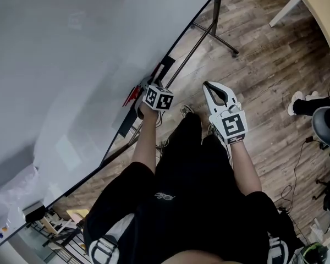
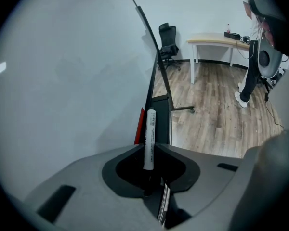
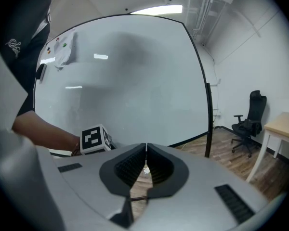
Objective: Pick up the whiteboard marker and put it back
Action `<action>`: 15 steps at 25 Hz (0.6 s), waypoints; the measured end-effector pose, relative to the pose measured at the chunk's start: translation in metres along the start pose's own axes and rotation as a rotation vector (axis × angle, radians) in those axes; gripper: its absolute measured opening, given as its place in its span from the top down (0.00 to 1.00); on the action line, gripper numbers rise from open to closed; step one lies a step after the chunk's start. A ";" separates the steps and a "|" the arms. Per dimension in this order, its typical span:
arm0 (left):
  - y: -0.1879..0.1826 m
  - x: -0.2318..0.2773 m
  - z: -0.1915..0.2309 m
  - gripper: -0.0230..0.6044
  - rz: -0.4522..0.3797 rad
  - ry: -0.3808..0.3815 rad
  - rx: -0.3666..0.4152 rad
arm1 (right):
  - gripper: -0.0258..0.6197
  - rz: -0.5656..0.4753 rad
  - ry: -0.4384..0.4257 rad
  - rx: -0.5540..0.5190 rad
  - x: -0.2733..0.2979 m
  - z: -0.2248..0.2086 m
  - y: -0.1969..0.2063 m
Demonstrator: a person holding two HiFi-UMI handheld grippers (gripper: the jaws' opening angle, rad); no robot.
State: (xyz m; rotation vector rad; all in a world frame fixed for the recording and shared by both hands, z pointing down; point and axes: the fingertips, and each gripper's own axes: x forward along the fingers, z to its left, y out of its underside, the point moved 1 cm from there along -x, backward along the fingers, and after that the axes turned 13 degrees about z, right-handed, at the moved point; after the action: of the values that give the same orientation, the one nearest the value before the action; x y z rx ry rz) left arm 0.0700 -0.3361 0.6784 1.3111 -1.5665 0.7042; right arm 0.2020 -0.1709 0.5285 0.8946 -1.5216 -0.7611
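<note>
One marker (image 2: 149, 129) between left tongs (image 2: 149, 147), whiteboard (image 2: 62, 81) edge

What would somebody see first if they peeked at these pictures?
The huge whiteboard fills the left of the head view. At its bottom edge, the left gripper pinches a white whiteboard marker between its jaws. The right gripper hangs shut and empty above the wooden floor.

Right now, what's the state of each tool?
Left tool: closed on the whiteboard marker.
Right tool: closed, empty.
</note>
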 end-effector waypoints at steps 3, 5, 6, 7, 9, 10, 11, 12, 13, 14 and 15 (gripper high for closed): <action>-0.001 0.001 -0.002 0.86 0.014 0.024 0.005 | 0.96 -0.007 -0.004 0.002 -0.002 0.002 0.000; -0.002 0.001 -0.003 0.86 0.021 0.049 0.008 | 0.96 -0.009 -0.004 -0.001 -0.004 0.002 0.000; -0.002 0.001 -0.004 0.86 0.023 0.059 0.008 | 0.96 -0.011 -0.003 -0.003 -0.005 0.001 0.000; -0.002 0.001 -0.004 0.86 0.025 0.066 0.010 | 0.96 -0.013 -0.003 -0.004 -0.006 0.001 0.000; -0.002 0.001 -0.005 0.86 0.028 0.083 0.012 | 0.96 -0.015 -0.007 -0.005 -0.008 0.002 -0.001; -0.002 0.001 -0.006 0.86 0.028 0.093 0.011 | 0.96 -0.014 -0.010 -0.006 -0.010 0.003 -0.001; -0.002 -0.001 -0.007 0.86 0.025 0.103 0.008 | 0.96 -0.013 -0.013 -0.009 -0.011 0.004 -0.002; -0.002 -0.002 -0.007 0.86 0.019 0.111 0.002 | 0.96 -0.013 -0.015 -0.012 -0.012 0.005 -0.002; -0.001 -0.005 -0.008 0.86 0.008 0.114 -0.007 | 0.96 -0.014 -0.019 -0.015 -0.014 0.006 -0.002; -0.001 -0.008 -0.008 0.86 -0.006 0.110 -0.016 | 0.96 -0.014 -0.022 -0.018 -0.015 0.007 -0.003; -0.001 -0.012 -0.008 0.86 -0.021 0.102 -0.024 | 0.96 -0.015 -0.026 -0.022 -0.017 0.008 -0.003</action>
State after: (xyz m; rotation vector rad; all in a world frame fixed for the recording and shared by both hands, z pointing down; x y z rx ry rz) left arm 0.0732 -0.3242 0.6703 1.2532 -1.4733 0.7251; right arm 0.1956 -0.1576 0.5167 0.8836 -1.5283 -0.8016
